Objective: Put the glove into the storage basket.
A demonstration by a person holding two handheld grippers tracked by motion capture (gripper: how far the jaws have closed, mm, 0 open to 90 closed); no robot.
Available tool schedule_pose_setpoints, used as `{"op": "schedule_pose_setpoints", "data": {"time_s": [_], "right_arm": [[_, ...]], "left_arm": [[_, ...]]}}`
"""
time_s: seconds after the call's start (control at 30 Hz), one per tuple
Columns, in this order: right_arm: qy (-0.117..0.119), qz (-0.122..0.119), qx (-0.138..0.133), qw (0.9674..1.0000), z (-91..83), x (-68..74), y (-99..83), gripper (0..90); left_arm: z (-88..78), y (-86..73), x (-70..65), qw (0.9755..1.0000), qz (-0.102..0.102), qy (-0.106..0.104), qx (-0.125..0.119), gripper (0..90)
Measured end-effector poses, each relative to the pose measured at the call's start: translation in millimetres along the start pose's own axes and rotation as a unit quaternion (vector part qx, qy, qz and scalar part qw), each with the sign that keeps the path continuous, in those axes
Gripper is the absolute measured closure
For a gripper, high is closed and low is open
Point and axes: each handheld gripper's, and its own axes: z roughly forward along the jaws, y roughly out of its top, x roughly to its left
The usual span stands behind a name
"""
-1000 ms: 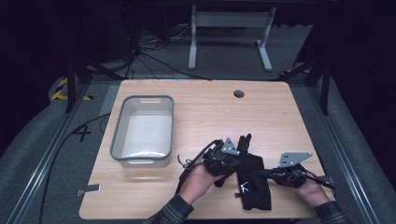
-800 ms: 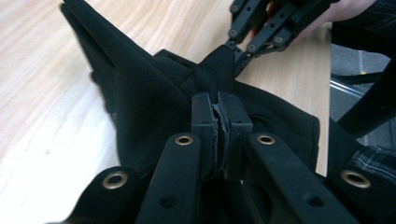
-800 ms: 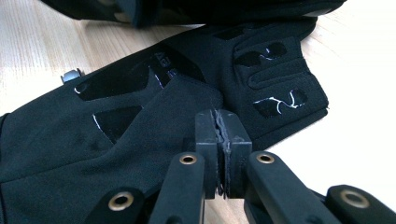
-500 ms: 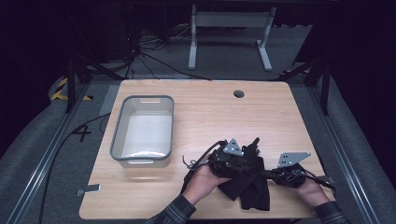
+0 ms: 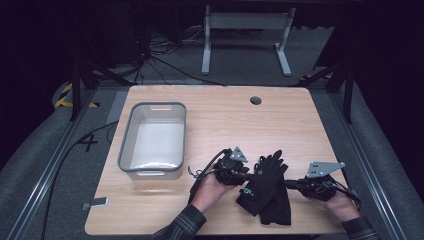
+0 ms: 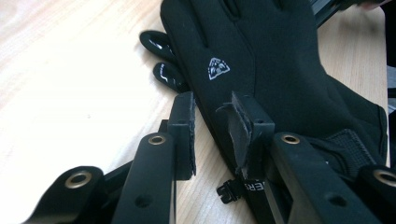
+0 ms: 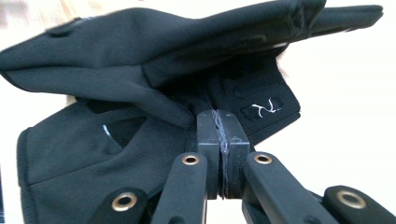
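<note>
A: Wooden worktop [image 5: 215, 125], dark room around. Grey bin [image 5: 152, 141] on the left half, round hole [image 5: 255, 100] near the far edge.

B: Gloves?

A: Black pair [image 5: 265, 187], stacked near the front edge, right of centre, between both hands. Fingers pointing toward the far side. Well apart from the bin.

B: Left gripper [image 6: 212, 112]?

A: Low over the worktop at the left edge of the top glove [image 6: 271, 70]. Jaws just opened, then eased in slightly. Narrow gap, glove edge between them, pads not pressing on it. Torn foam on one pad [image 6: 238, 130].

B: Right gripper [image 7: 218, 122]?

A: Fully closed, pads [image 7: 207, 133] pinched tight on a fold of glove fabric [image 7: 140, 74]. That fold raised off the glove below.

B: Hands?

A: Left hand [image 5: 212, 186] just beside the gloves, right hand [image 5: 336, 199] near the right front corner.
</note>
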Motion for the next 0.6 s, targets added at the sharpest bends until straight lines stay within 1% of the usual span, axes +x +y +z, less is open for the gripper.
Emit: {"op": "schedule_pose_setpoints", "data": {"time_s": [0.07,0.13,0.17,0.23,0.27,0.33,0.4,0.47,0.6], "right_arm": [[0.0,-0.002,-0.011,0.9999,-6.8,3.8,1.2,89.4],[0.001,-0.005,-0.019,0.9998,-11.3,7.4,2.6,89.4],[0.002,-0.006,-0.022,0.9997,-12.6,9.2,3.3,89.4],[0.004,-0.008,-0.025,0.9997,-13.5,11.5,3.9,89.4],[0.004,-0.009,-0.023,0.9997,-13.6,12.3,4.0,89.4],[0.003,-0.01,-0.021,0.9997,-13.5,13.1,3.7,89.4],[0.002,-0.01,-0.024,0.9997,-15.0,13.2,4.0,89.4],[0.003,-0.01,-0.025,0.9996,-14.7,13.3,4.2,89.4],[0.001,-0.01,-0.028,0.9996,-15.8,13.6,4.6,89.3]], "left_arm": [[6.4,-0.6,-2.8,0.9999,0.005,-0.008,0.007,72.4],[14.3,0.2,-8.5,0.9997,0.013,-0.016,0.016,72.5],[17.2,0.7,-10.3,0.9995,0.017,-0.019,0.017,72.5],[25.2,1.7,-16.3,0.999,0.025,-0.025,0.026,72.5],[29.9,1.6,-19.3,0.9988,0.031,-0.024,0.029,72.5],[40.1,0.8,-24.1,0.998,0.04,-0.031,0.037,73.1],[44.5,0.9,-27.9,0.9977,0.044,-0.038,0.034,73.6],[45.1,2.0,-30.2,0.9975,0.051,-0.033,0.037,73.6],[43.4,2.0,-29.8,0.9977,0.049,-0.031,0.034,73.3]]}}
